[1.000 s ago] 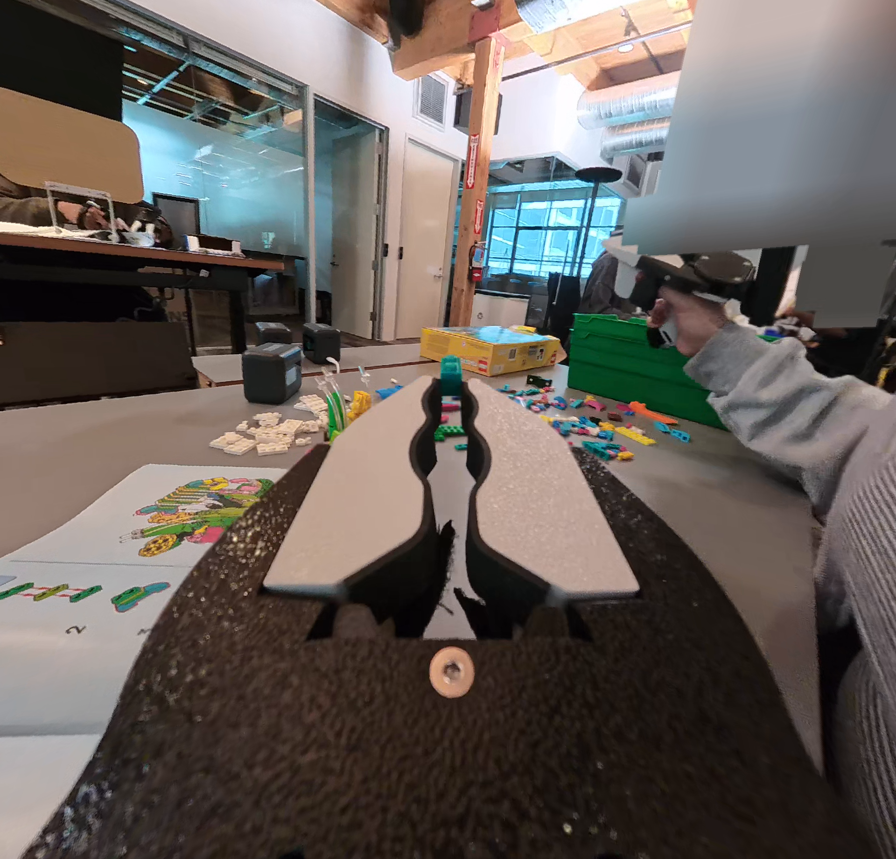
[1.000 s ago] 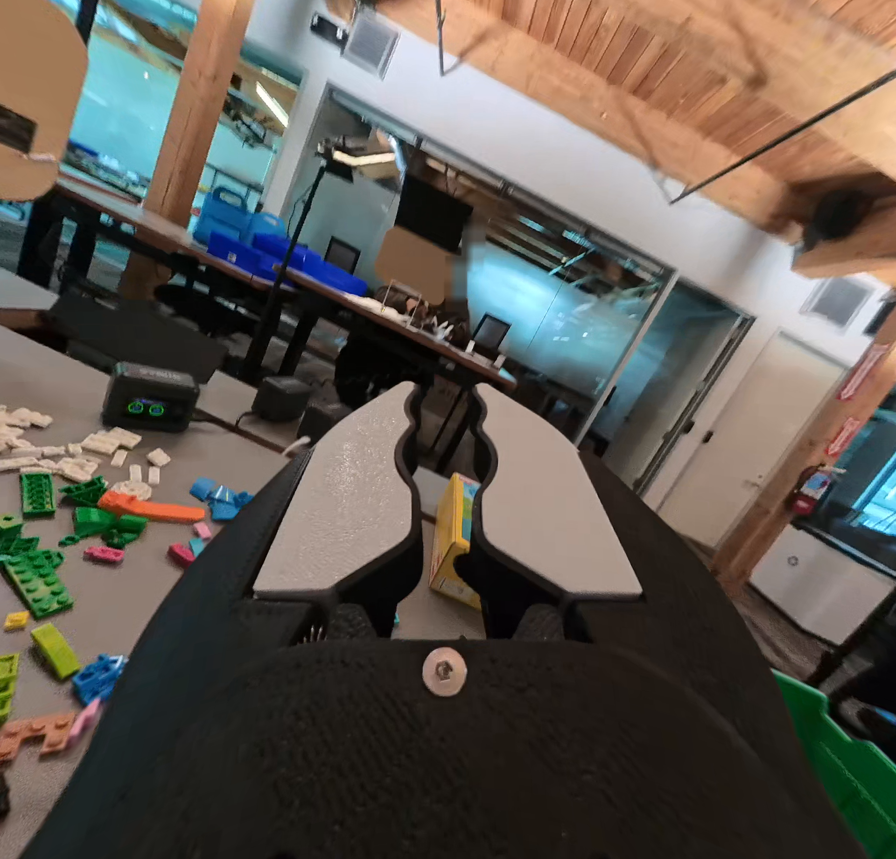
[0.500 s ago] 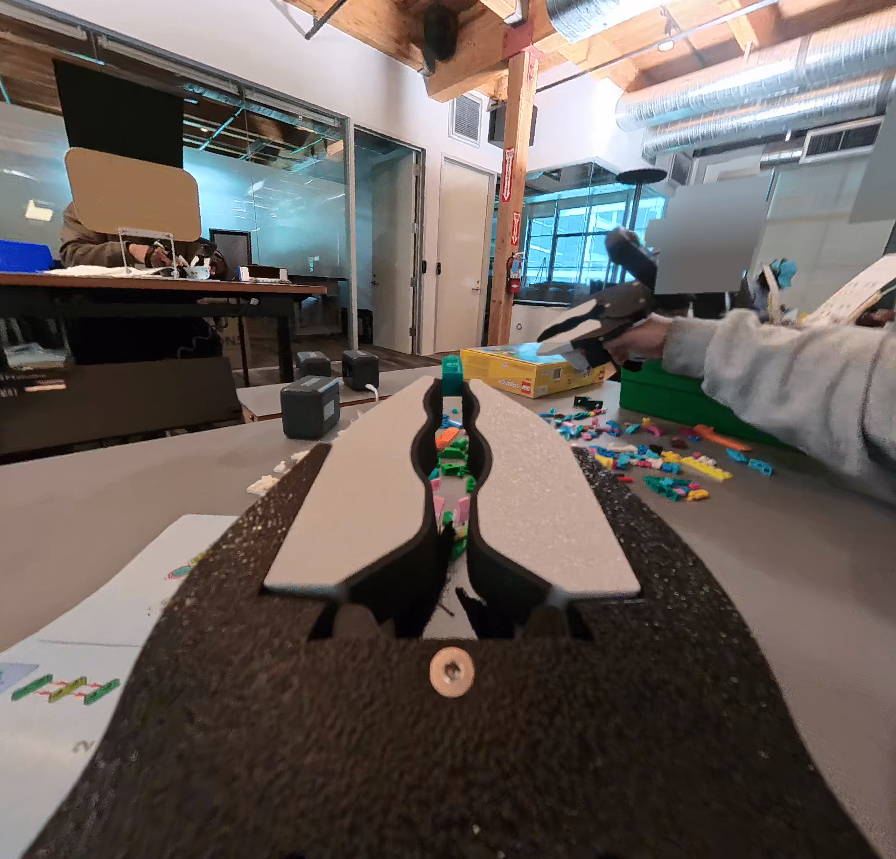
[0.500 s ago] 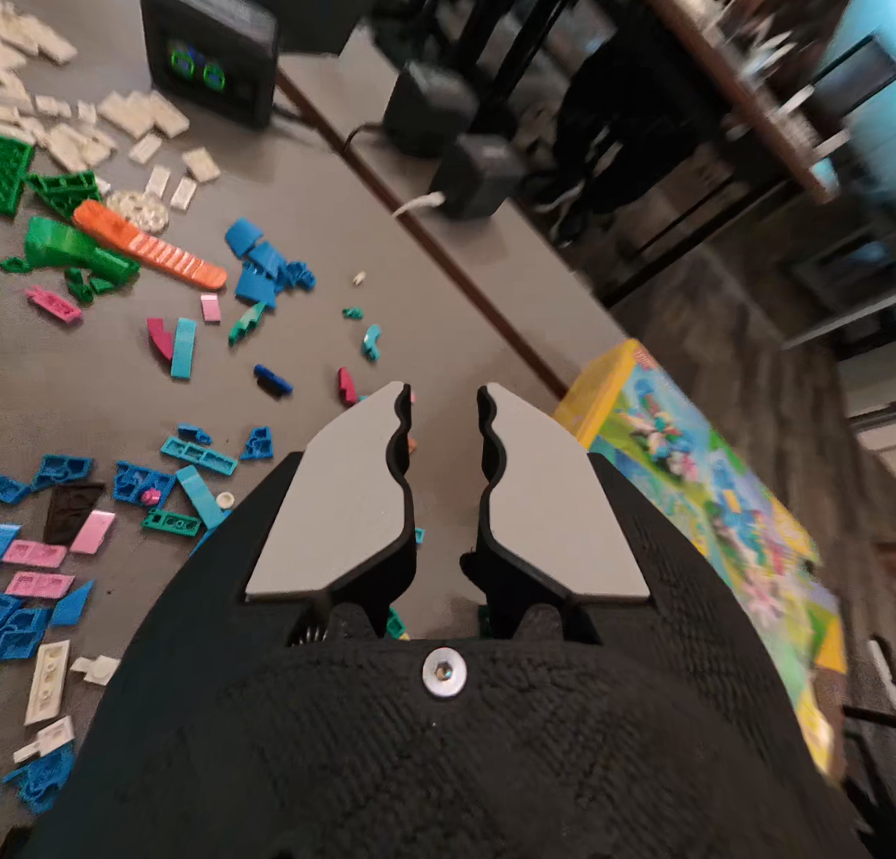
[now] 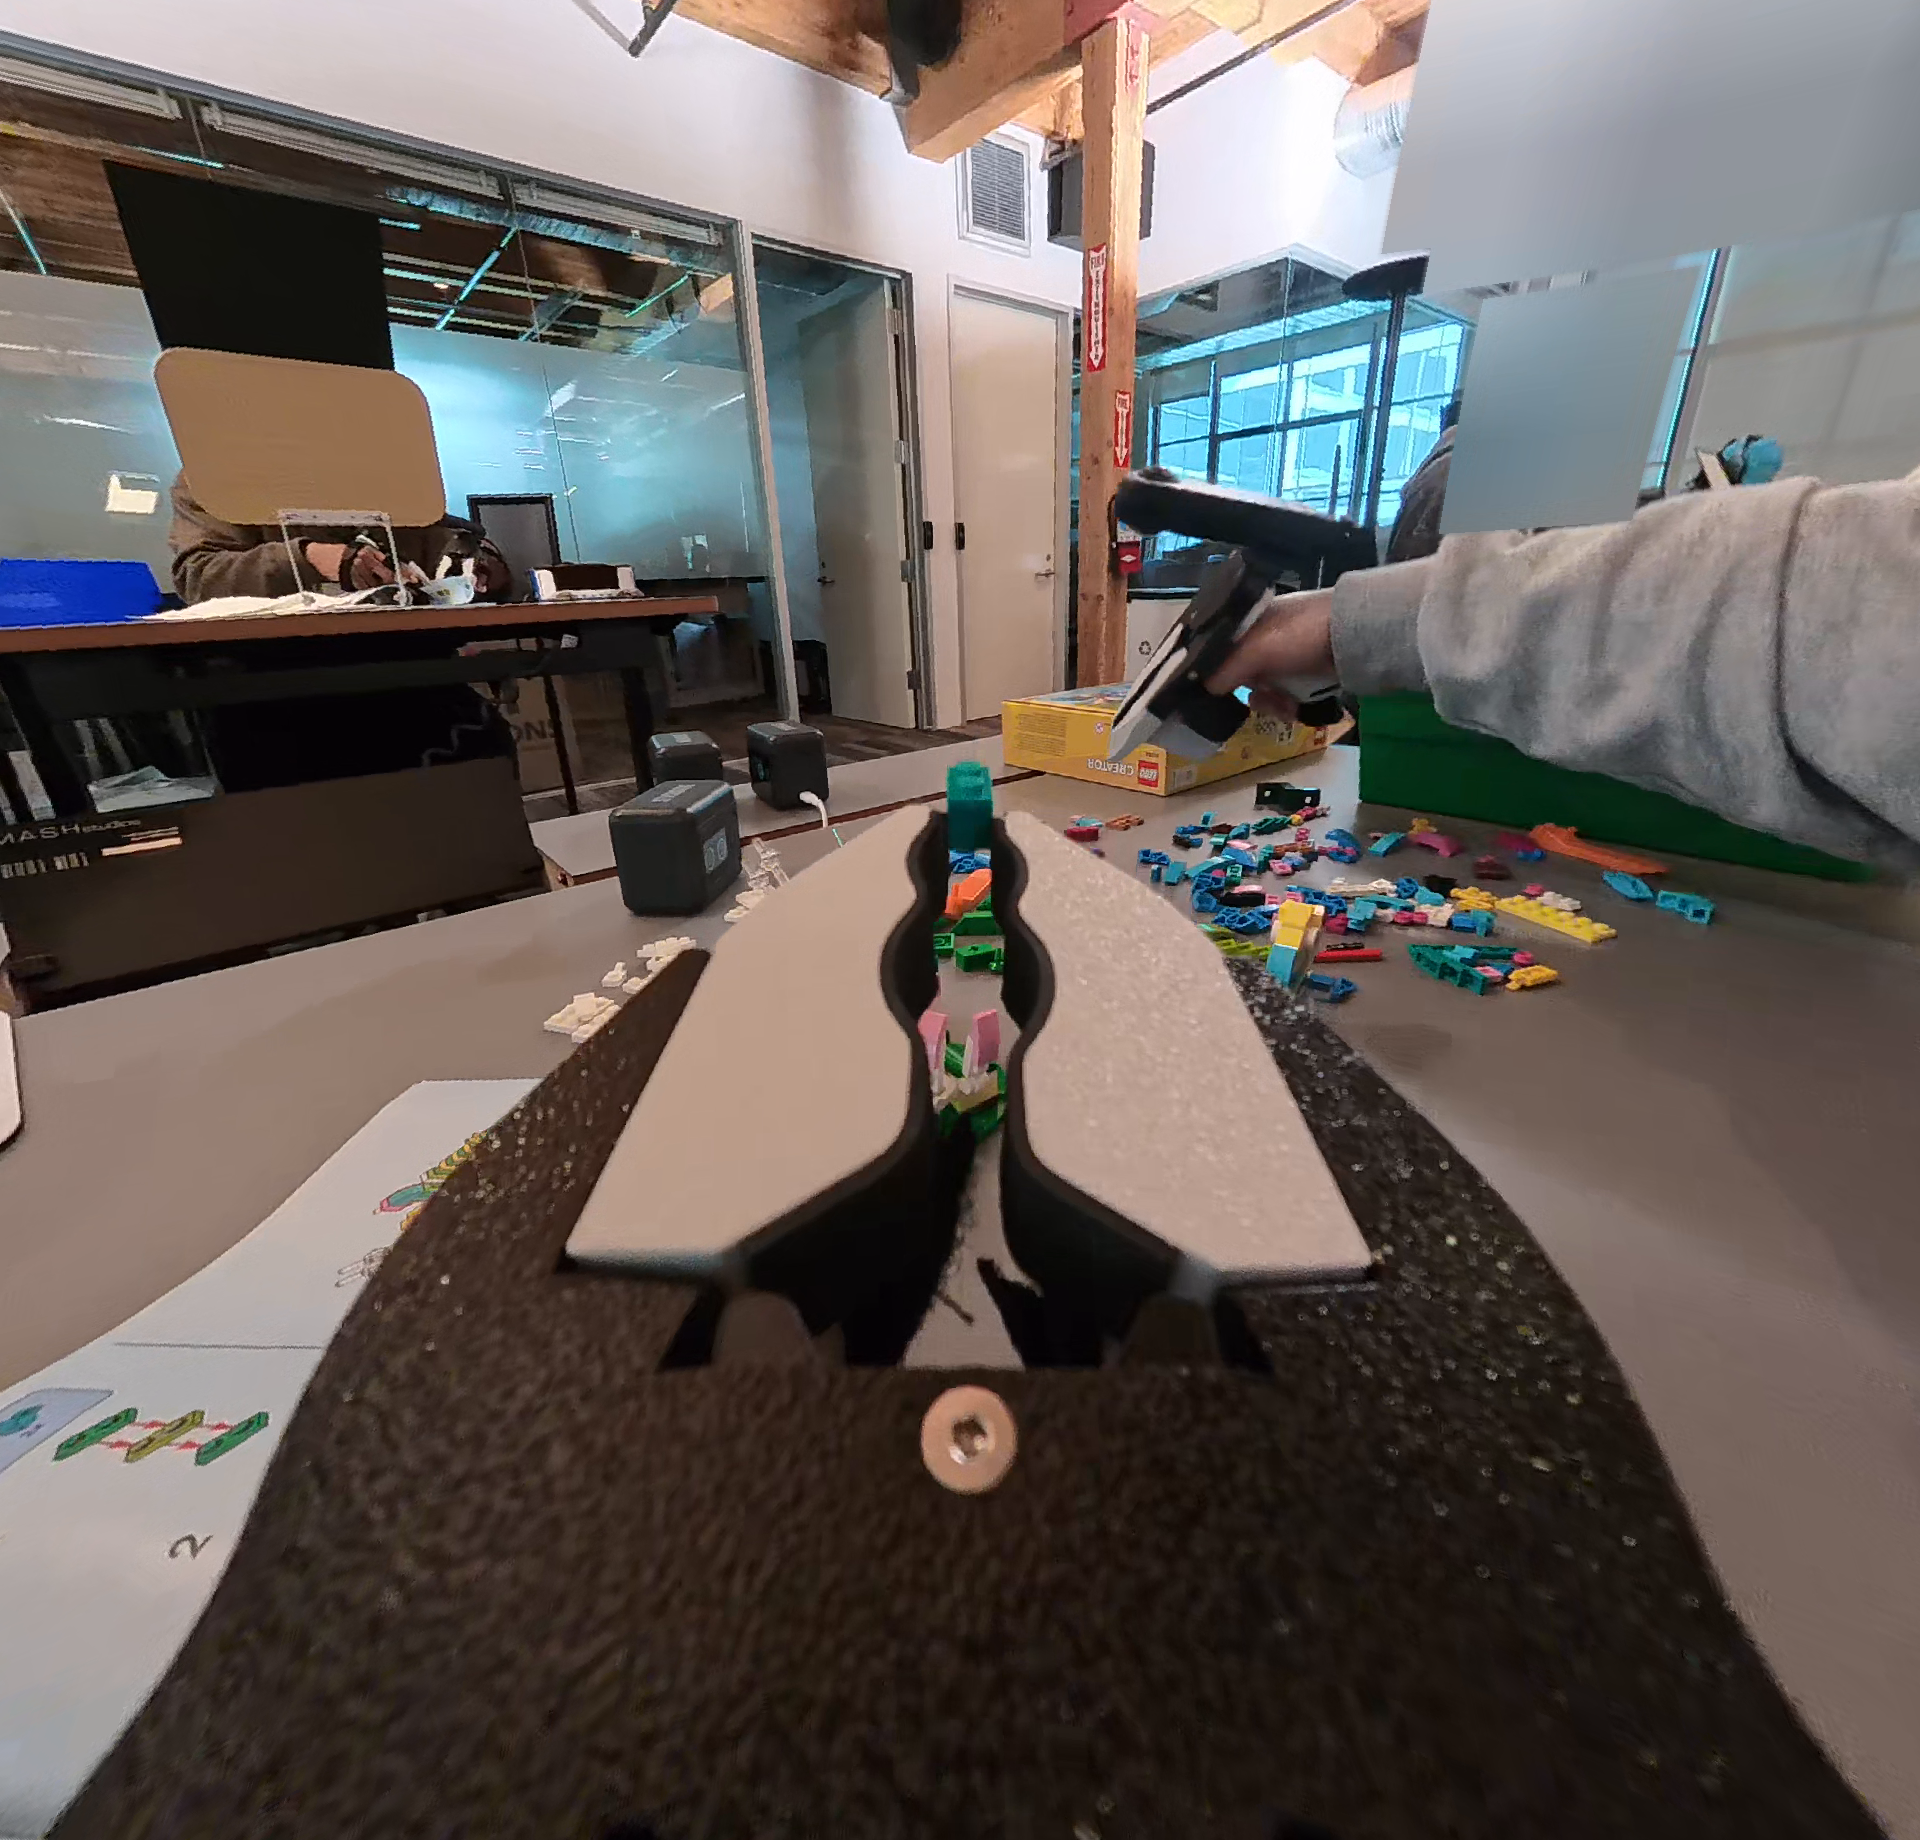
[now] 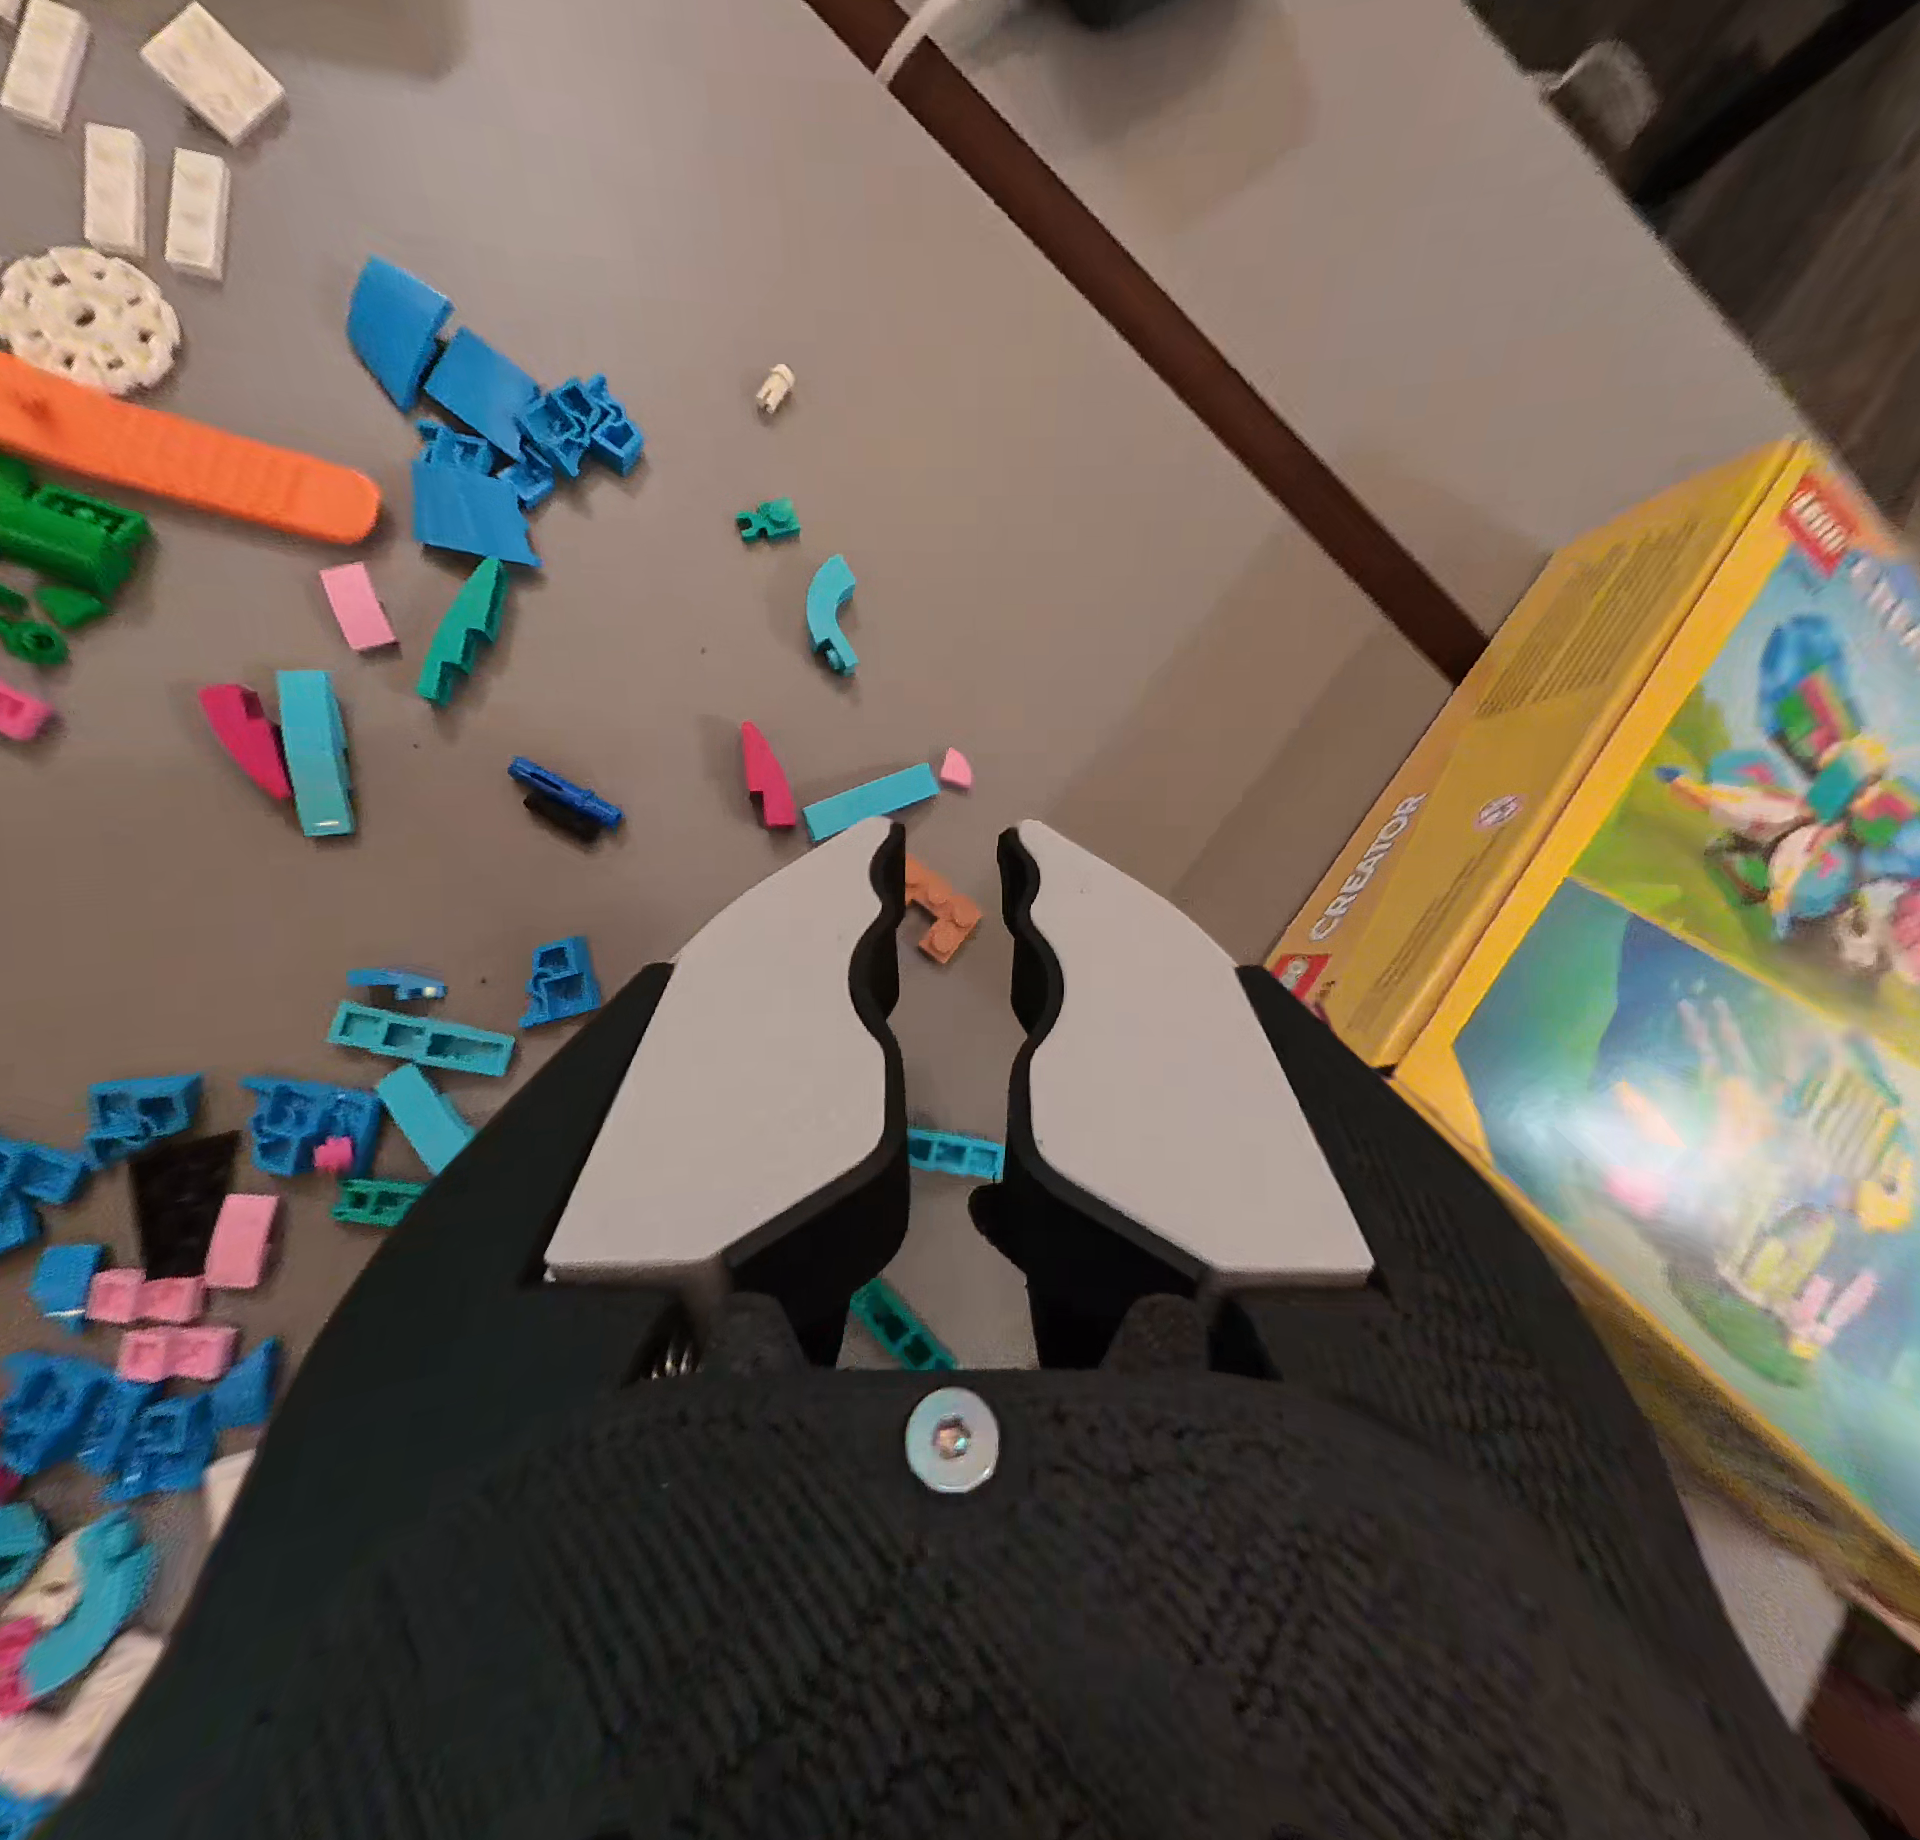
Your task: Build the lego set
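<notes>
My left gripper (image 5: 971, 826) is shut on a small teal brick (image 5: 969, 798), held at the fingertips above the grey table (image 5: 1558, 1115). Between its fingers I see a small build with pink ears (image 5: 961, 1052) on the table. My right gripper (image 6: 951, 840) is open and empty, pointing down at the table. An orange-tan L-shaped plate (image 6: 940, 920) lies just beyond its fingertips. It also shows in the left wrist view (image 5: 1153, 720), held by a hand in a grey sleeve over the loose pieces (image 5: 1351, 907).
A yellow set box (image 6: 1558, 855) lies right of the right gripper. An orange brick separator (image 6: 187, 460), blue slopes (image 6: 468, 419) and white plates (image 6: 208, 76) lie left. An instruction booklet (image 5: 208, 1375), black boxes (image 5: 675, 845) and a green bin (image 5: 1558, 793) are around. The gap from one gripper's tips to the other's is roughly 45 centimeters. My right gripper's tips are some 5 centimeters from the orange-tan L-shaped plate (image 6: 940, 920).
The right gripper has tipped down from facing the room to facing the table and dropped close over the loose pieces. The left gripper keeps the teal brick and has shifted slightly.
</notes>
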Demonstrator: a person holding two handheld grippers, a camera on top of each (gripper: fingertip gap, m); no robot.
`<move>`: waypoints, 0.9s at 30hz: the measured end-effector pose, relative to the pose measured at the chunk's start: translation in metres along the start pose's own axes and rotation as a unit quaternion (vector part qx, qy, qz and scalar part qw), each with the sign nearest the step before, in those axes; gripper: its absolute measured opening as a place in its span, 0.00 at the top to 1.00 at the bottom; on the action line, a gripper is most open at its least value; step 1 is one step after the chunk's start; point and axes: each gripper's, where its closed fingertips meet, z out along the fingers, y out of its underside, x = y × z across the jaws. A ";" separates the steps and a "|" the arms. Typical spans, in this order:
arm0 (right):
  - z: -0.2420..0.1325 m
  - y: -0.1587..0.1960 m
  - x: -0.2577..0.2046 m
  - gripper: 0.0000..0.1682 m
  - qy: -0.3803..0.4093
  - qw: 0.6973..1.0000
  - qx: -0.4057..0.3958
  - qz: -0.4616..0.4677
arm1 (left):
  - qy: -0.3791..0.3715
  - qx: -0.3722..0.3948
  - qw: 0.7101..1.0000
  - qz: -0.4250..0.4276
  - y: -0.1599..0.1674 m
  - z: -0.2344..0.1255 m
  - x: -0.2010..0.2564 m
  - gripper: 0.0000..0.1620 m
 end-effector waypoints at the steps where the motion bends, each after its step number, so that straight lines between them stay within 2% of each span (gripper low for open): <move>1: 0.000 0.002 -0.001 0.90 -0.007 1.000 -0.011 0.013 | 0.002 -0.003 1.000 0.006 0.001 0.001 0.001 0.96; 4: 0.000 0.012 -0.004 0.91 -0.015 0.998 -0.039 0.047 | 0.009 -0.009 1.000 0.016 0.002 0.002 0.006 0.96; 10: -0.013 0.045 0.018 0.91 0.032 0.987 -0.116 0.111 | 0.016 -0.017 0.999 0.024 0.005 0.004 0.010 0.96; 14: -0.021 0.071 0.015 0.92 -0.011 0.970 -0.174 0.167 | 0.019 -0.019 0.999 0.018 0.006 0.004 0.010 0.96; 17: -0.022 0.077 0.004 0.93 -0.059 0.963 -0.182 0.189 | 0.021 -0.020 0.999 0.018 0.006 0.004 0.011 0.96; 24: -0.025 0.080 -0.013 0.94 -0.098 0.962 -0.188 0.174 | 0.039 -0.026 0.999 0.023 0.009 0.005 0.017 0.96; 27: -0.026 0.073 -0.009 0.95 -0.068 0.980 -0.154 0.110 | 0.039 -0.026 0.999 0.023 0.008 0.005 0.017 0.96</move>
